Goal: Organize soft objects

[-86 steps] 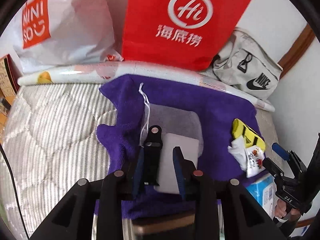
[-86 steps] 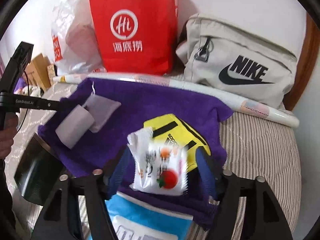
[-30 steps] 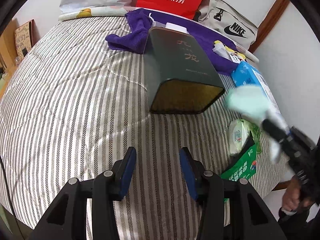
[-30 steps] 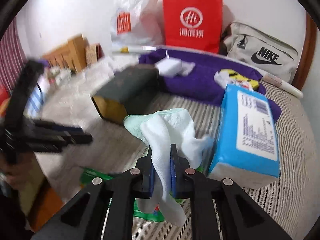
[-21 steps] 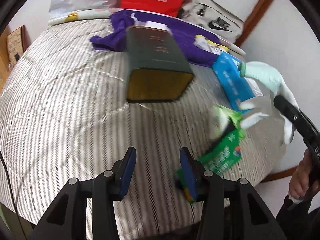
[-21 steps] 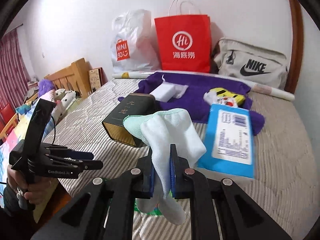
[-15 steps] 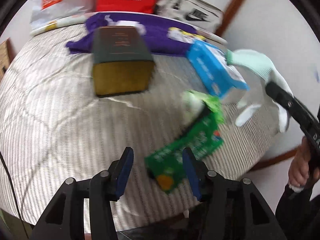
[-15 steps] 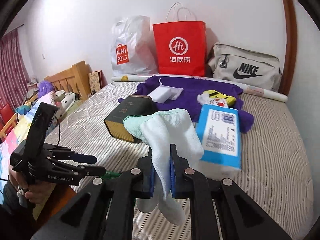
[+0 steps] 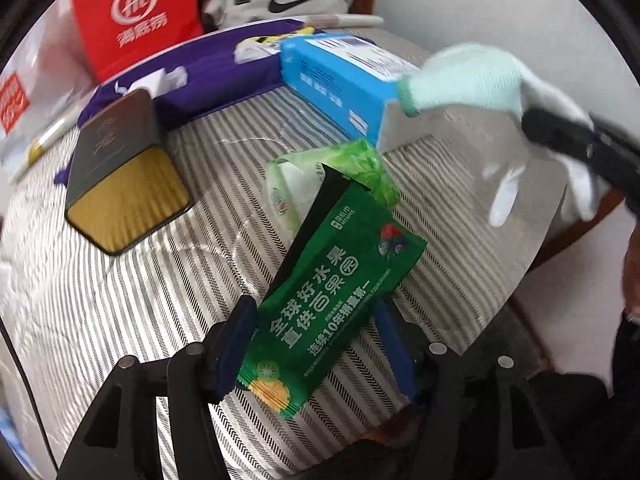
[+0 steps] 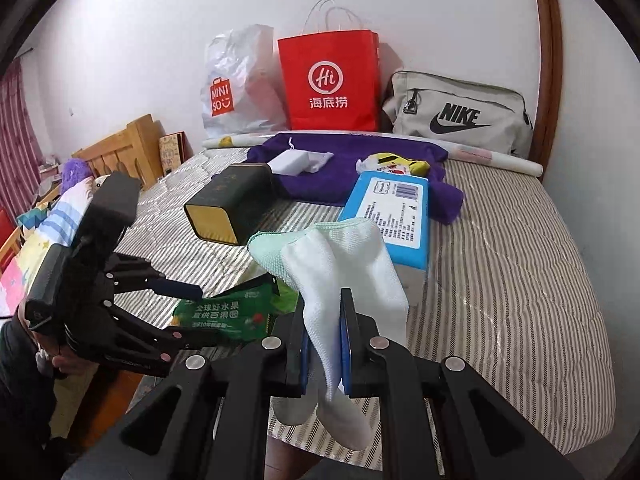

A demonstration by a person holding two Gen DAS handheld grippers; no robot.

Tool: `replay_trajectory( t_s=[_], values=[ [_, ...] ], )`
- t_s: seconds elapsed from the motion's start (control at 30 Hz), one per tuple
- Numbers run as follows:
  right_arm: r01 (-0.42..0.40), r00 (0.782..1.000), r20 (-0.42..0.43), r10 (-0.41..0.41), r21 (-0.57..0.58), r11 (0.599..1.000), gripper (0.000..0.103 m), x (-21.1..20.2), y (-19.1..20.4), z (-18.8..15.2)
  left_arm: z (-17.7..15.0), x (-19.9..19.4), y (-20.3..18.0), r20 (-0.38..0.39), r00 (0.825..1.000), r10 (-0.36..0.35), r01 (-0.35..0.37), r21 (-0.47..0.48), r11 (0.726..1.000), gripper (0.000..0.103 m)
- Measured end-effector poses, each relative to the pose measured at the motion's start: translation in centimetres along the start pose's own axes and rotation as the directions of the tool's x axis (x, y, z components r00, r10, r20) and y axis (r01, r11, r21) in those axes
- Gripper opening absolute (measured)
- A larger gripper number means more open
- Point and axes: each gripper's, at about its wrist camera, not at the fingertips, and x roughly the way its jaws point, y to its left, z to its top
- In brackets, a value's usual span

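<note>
Pinched between the pressed-together jaws of the right gripper (image 10: 324, 334), a white-and-mint glove (image 10: 340, 268) is held above the near edge of the striped bed (image 10: 520, 280). The left gripper (image 9: 316, 344) is seen with jaws that have just been spreading, and a green snack packet (image 9: 336, 300) lies between them near the bed's edge; contact with the pads cannot be told. A crumpled green bag (image 9: 360, 164) rests just behind, then a blue tissue pack (image 9: 336, 80). Bare striped cover is left open beside a dark box (image 9: 120, 172).
</note>
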Motion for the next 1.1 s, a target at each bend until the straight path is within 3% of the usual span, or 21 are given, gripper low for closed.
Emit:
replay_trajectory(
  t_s=[0.1,0.17,0.23,0.33,0.47,0.6,0.83,0.9,1.1],
  values=[
    [-0.007,1.000,-0.004,0.007,0.003,1.000,0.012,0.2,-0.1,-0.3,0.1,1.0,-1.4,-0.016,0.997,0.072,-0.071,0.076,0.995,0.070],
    [-0.010,1.000,-0.013,0.010,0.009,1.000,0.012,0.6,-0.2,-0.5,0.3,1.2,-1.5,-0.004,0.997,0.077,-0.077,0.075,0.994,0.072],
    [-0.014,1.000,-0.018,0.014,0.013,1.000,0.012,0.8,-0.3,-0.6,0.7,1.4,-0.6,-0.019,0.999,0.041,-0.041,0.013,0.999,0.070],
    [-0.011,1.000,-0.019,0.012,0.013,1.000,0.012,0.9,-0.5,-0.9,0.5,1.0,0.6,0.000,0.999,0.047,-0.047,-0.053,0.997,0.058],
    [0.014,0.999,-0.030,-0.013,0.020,1.000,0.012,1.0,-1.2,-1.6,-0.1,-0.6,2.3,0.039,0.999,0.029,-0.023,-0.148,0.989,0.055],
    [0.029,0.998,-0.061,-0.027,0.039,0.999,0.012,1.6,-1.9,-2.5,-1.2,-1.8,4.4,0.070,0.998,-0.010,0.029,-0.280,0.960,0.055],
    [0.047,0.994,-0.096,-0.044,0.029,0.998,0.012,2.5,-1.8,-3.4,-2.8,-2.5,8.5,0.061,0.997,0.042,-0.009,-0.455,0.890,0.055],
    [0.050,0.994,-0.096,-0.047,0.025,0.998,0.012,2.5,-1.8,-3.5,-3.0,-2.5,8.9,0.046,0.996,0.071,-0.041,-0.476,0.879,0.055],
    [0.045,0.991,-0.124,-0.040,0.030,0.999,0.012,3.6,-1.9,-3.8,-3.1,-0.8,8.9,0.004,0.996,0.084,-0.072,-0.471,0.879,0.055]
  ],
)
